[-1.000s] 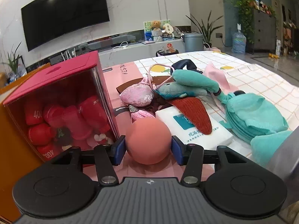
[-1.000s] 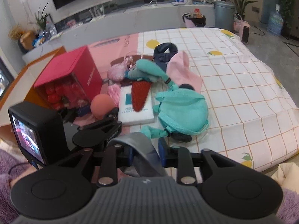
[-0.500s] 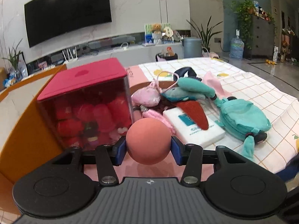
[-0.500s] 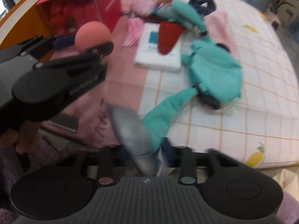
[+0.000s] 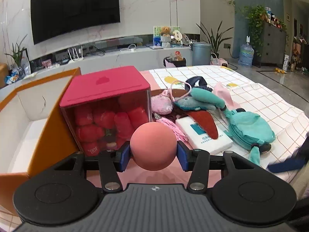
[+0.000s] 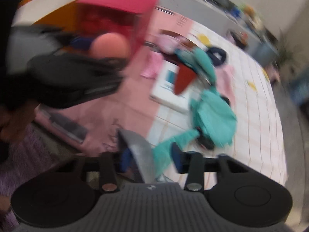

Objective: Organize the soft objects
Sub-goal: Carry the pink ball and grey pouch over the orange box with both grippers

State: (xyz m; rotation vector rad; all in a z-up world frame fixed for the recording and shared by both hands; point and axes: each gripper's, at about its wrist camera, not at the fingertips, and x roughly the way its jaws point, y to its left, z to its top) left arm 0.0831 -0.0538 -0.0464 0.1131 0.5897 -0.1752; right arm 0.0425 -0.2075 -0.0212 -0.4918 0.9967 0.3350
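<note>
Left claw (image 5: 154, 155) clenches the salmon foam ball (image 5: 153, 145), with the red-lidded box (image 5: 105, 108) just beyond and slightly left, nearest this hand. Right claw (image 6: 151, 161), blurred, seems clamped on a grey strap (image 6: 140, 154) beside the teal pouch (image 6: 213, 116).

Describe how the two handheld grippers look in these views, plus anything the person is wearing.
Both the left gripper and right gripper share one build: a grey ribbed body, two round black discs, black finger arms with silver screws and blue pads. A small cross-in-circle mark sits on the body. No cables show. A fuzzy purple sleeve appears at lower left.
</note>
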